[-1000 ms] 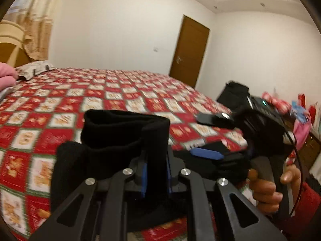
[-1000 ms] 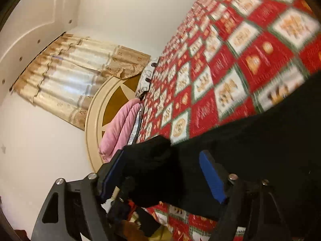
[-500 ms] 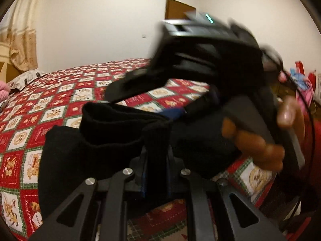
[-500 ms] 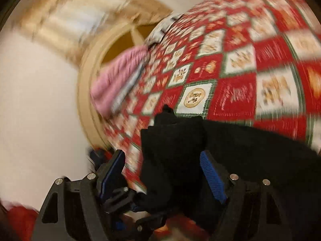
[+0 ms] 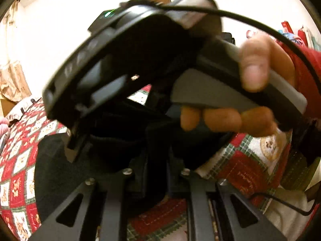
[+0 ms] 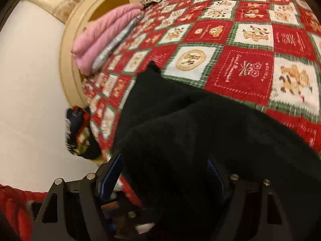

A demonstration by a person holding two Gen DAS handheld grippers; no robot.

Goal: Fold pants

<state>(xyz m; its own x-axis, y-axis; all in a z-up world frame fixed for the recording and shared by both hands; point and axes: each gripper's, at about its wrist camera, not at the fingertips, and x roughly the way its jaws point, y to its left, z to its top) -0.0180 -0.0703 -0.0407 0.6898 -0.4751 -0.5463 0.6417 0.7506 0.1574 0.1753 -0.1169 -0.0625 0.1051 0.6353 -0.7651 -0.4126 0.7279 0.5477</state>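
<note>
1. On a bed [image 6: 250, 64] spread with a red, white and green patchwork quilt, a person works two handheld grippers on a pair of black pants [image 6: 200, 140], which lie bunched at the near edge of the bed.
2. The left gripper [image 5: 157, 172] has its fingers drawn close, pinching a raised fold of the pants.
3. The right gripper [image 6: 164, 170] has its blue-padded fingers spread wide with thick cloth between them; whether they grip that cloth or merely straddle it cannot be told. In the left view, this tool crosses close over the left one.
4. The step in hand appears to be carrying one edge across to make a fold. Doing it well likely means keeping both grips firm, moving the edge level, and laying it flush before releasing.
5. Quilt squares carry bear pictures and cursive script, too blurred to read. No brand is legible. Pink bedding [image 6: 104, 38] sits by the headboard [image 6: 66, 46].
</note>
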